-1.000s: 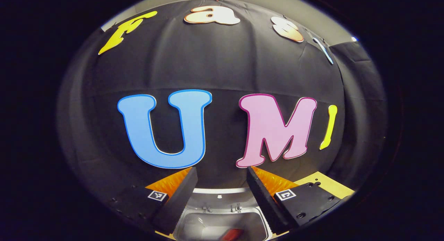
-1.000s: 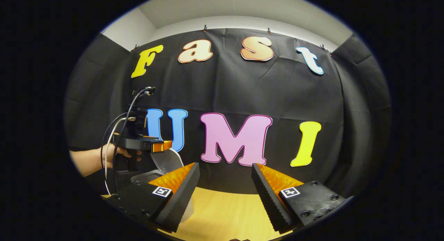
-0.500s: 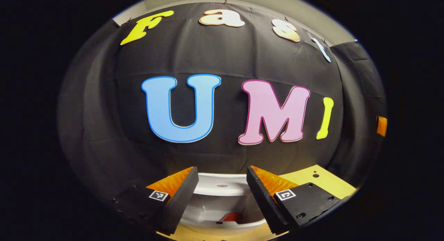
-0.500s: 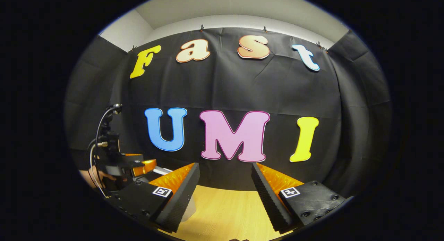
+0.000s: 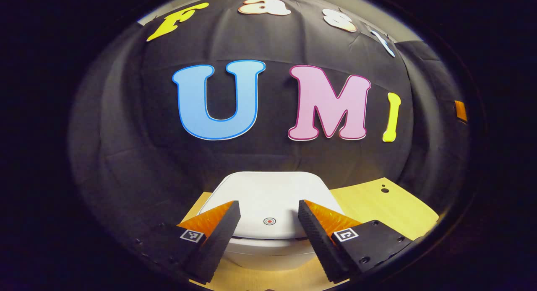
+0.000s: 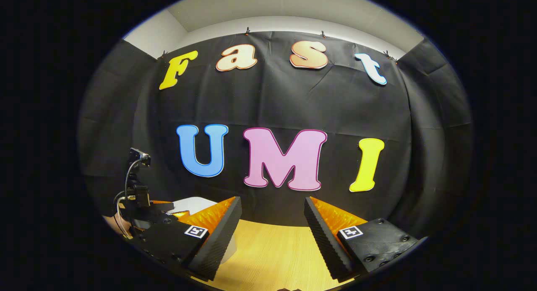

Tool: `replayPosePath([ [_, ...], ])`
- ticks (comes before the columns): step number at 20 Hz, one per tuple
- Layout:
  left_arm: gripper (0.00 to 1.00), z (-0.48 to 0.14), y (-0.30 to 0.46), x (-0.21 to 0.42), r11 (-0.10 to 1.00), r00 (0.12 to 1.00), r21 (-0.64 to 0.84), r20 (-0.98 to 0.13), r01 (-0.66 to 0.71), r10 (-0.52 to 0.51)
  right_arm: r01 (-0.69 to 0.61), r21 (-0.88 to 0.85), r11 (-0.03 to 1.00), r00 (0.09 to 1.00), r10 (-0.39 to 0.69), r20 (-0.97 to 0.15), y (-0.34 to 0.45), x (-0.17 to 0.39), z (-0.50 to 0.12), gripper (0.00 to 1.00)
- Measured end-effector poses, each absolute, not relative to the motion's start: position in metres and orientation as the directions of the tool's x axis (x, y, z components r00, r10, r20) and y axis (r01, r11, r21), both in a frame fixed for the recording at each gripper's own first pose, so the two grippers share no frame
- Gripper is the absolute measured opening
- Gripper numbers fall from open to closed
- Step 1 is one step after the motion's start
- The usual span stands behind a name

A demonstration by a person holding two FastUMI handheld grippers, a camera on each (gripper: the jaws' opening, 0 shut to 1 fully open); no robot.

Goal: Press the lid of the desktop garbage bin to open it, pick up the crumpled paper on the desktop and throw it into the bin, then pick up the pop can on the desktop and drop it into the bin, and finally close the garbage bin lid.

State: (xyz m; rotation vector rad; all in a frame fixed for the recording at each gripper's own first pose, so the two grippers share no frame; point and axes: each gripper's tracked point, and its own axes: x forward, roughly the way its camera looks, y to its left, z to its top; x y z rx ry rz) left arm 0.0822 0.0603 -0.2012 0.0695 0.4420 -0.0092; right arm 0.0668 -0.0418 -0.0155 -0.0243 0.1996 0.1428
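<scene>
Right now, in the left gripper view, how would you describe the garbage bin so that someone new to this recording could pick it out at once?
Start at the light wooden desktop below the black cloth wall. The garbage bin stands at its near edge, straight ahead between the fingers of the left hand-held gripper. It is the white, rounded-cornered tub whose flat lid is down, marked near the front edge by a small red ringed dot.

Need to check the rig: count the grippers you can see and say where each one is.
2. The left gripper hangs open just above the closed bin lid; the right gripper hangs open over the bare wooden desktop.
</scene>
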Motion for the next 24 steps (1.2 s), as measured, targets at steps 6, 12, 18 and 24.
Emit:
replayPosePath([
  [6, 0.98, -0.208, 0.059, 0.083, 0.996, 0.911, 0.071, -0.411, 0.056, -0.023, -0.128, 0.012, 0.992, 0.963, 0.128, -0.236, -0.043, 0.067, -0.03, 0.97],
  [12, 0.99, -0.212, 0.057, 0.079, 0.996, 0.943, 0.08, -0.332, 0.045, -0.016, -0.135, 0.008, 0.991, 0.961, 0.133, -0.24, -0.04, 0.068, -0.036, 0.98],
  [18, 0.96, -0.188, 0.053, 0.079, 0.997, 0.948, 0.078, -0.316, -0.009, 0.033, -0.14, 0.003, 0.99, 0.963, 0.137, -0.231, -0.046, 0.063, -0.033, 0.97],
  [24, 0.95, -0.086, 0.01, 0.054, 0.998, 0.988, 0.036, -0.142, -0.051, 0.056, -0.149, 0.0, 0.989, 0.969, 0.146, -0.198, -0.059, 0.053, -0.024, 0.97],
])
